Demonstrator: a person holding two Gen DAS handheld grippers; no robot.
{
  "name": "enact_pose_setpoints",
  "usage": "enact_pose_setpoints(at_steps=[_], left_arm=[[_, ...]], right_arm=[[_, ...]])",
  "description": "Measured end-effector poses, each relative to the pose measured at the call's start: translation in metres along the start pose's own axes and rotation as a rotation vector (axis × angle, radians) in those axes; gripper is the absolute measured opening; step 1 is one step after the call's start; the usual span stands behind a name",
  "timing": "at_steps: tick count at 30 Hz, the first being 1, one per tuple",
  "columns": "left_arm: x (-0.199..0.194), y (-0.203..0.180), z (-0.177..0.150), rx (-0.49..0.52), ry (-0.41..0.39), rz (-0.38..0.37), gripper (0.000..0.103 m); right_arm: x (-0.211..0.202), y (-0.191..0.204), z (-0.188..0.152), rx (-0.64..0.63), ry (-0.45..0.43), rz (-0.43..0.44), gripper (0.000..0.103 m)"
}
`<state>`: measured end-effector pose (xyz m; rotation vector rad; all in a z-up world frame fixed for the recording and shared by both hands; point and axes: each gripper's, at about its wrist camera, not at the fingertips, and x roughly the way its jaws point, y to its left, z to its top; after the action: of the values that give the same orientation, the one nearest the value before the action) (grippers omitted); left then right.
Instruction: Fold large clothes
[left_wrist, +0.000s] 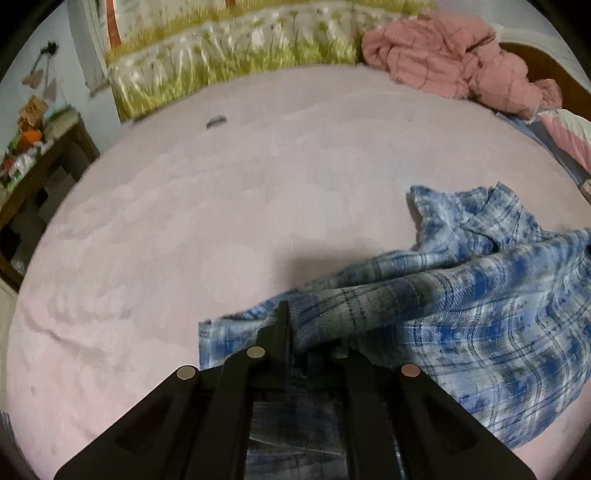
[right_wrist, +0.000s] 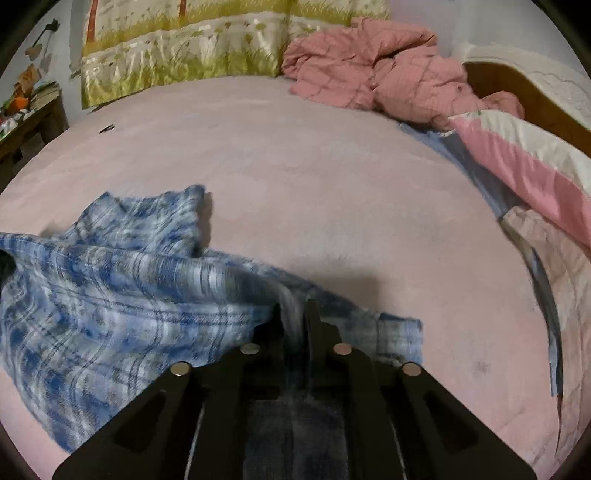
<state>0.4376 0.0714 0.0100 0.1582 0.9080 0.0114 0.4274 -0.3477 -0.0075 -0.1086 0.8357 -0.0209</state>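
A blue-and-white plaid shirt (left_wrist: 461, 306) lies crumpled on the pink bed cover (left_wrist: 221, 206). It spreads to the right in the left wrist view and to the left in the right wrist view (right_wrist: 110, 295). My left gripper (left_wrist: 299, 319) sits low over a bottom corner of the shirt. The jaws are nearly together with cloth pinched between them, and the cloth covers the right finger. My right gripper (right_wrist: 294, 312) holds the other edge, with a narrow gap between its fingers that is filled with bunched plaid cloth.
A crumpled pink quilt (right_wrist: 376, 81) lies at the far right of the bed cover (right_wrist: 332, 192). A green floral cushion (left_wrist: 229, 70) lines the far edge. A pink-and-white pillow (right_wrist: 524, 158) lies on the right, and a cluttered wooden table (left_wrist: 33, 147) stands to the left.
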Motion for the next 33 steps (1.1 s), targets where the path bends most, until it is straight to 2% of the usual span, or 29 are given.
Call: enact_pose_setpoints(at_steps=[1, 2, 3, 4, 5, 6, 7, 11, 14, 15, 18, 21, 24, 26, 28, 29, 30, 31, 32, 33], left_arm=[[-0.006, 0.0, -0.003, 0.005, -0.028, 0.021, 0.018], [-0.01, 0.0, -0.006, 0.011, -0.051, 0.049, 0.039], [-0.018, 0.001, -0.008, 0.021, -0.094, 0.089, 0.069], [-0.027, 0.003, -0.011, 0.03, -0.146, 0.116, 0.089], [-0.037, 0.005, -0.014, 0.036, -0.195, 0.132, 0.09], [-0.044, 0.006, -0.017, 0.034, -0.211, 0.129, 0.091], [-0.05, 0.01, -0.018, 0.024, -0.211, 0.106, 0.091], [-0.072, 0.026, -0.026, -0.042, -0.214, 0.044, 0.091], [-0.081, 0.036, -0.042, -0.081, -0.2, 0.01, 0.102], [-0.083, 0.036, -0.051, -0.092, -0.2, 0.007, 0.103], [-0.08, 0.04, -0.075, -0.11, -0.164, -0.002, 0.103], [-0.068, 0.045, -0.101, -0.147, -0.099, -0.021, 0.103], [-0.057, 0.051, -0.127, -0.201, -0.045, -0.072, 0.103], [-0.053, 0.053, -0.145, -0.234, -0.022, -0.116, 0.103], [-0.047, 0.054, -0.155, -0.26, 0.015, -0.161, 0.102], [-0.044, 0.055, -0.157, -0.28, 0.032, -0.192, 0.1], [-0.045, 0.057, -0.158, -0.303, 0.03, -0.188, 0.085], [-0.049, 0.056, -0.158, -0.308, 0.012, -0.171, 0.037], [-0.052, 0.056, -0.157, -0.307, 0.004, -0.197, 0.012], [-0.056, 0.058, -0.157, -0.319, 0.002, -0.223, 0.012]], right_arm=[[-0.001, -0.001, 0.0, 0.002, -0.016, -0.013, 0.021], [-0.004, -0.002, -0.002, -0.001, -0.032, -0.02, 0.025], [-0.008, -0.004, -0.003, -0.002, -0.047, -0.031, 0.035], [-0.012, -0.006, -0.003, 0.001, -0.062, -0.042, 0.052], [-0.017, -0.01, -0.002, 0.012, -0.083, -0.057, 0.062], [-0.023, -0.015, -0.002, 0.029, -0.105, -0.065, 0.077], [-0.03, -0.02, -0.002, 0.05, -0.13, -0.059, 0.081], [-0.057, -0.049, -0.005, 0.142, -0.148, 0.024, 0.082], [-0.075, -0.068, -0.019, 0.196, -0.172, 0.044, 0.09], [-0.08, -0.073, -0.026, 0.204, -0.176, 0.047, 0.092], [-0.082, -0.079, -0.046, 0.197, -0.139, 0.07, 0.092], [-0.071, -0.075, -0.066, 0.158, -0.029, 0.177, 0.092], [-0.065, -0.072, -0.086, 0.165, 0.023, 0.222, 0.092], [-0.06, -0.073, -0.096, 0.196, 0.041, 0.243, 0.08], [-0.056, -0.078, -0.102, 0.239, 0.056, 0.27, 0.045], [-0.055, -0.082, -0.102, 0.265, 0.054, 0.276, 0.036], [-0.056, -0.084, -0.103, 0.286, 0.042, 0.283, 0.021], [-0.058, -0.087, -0.103, 0.302, 0.019, 0.307, 0.008], [-0.061, -0.087, -0.102, 0.3, -0.013, 0.318, 0.008], [-0.067, -0.085, -0.099, 0.272, -0.061, 0.293, 0.007]])
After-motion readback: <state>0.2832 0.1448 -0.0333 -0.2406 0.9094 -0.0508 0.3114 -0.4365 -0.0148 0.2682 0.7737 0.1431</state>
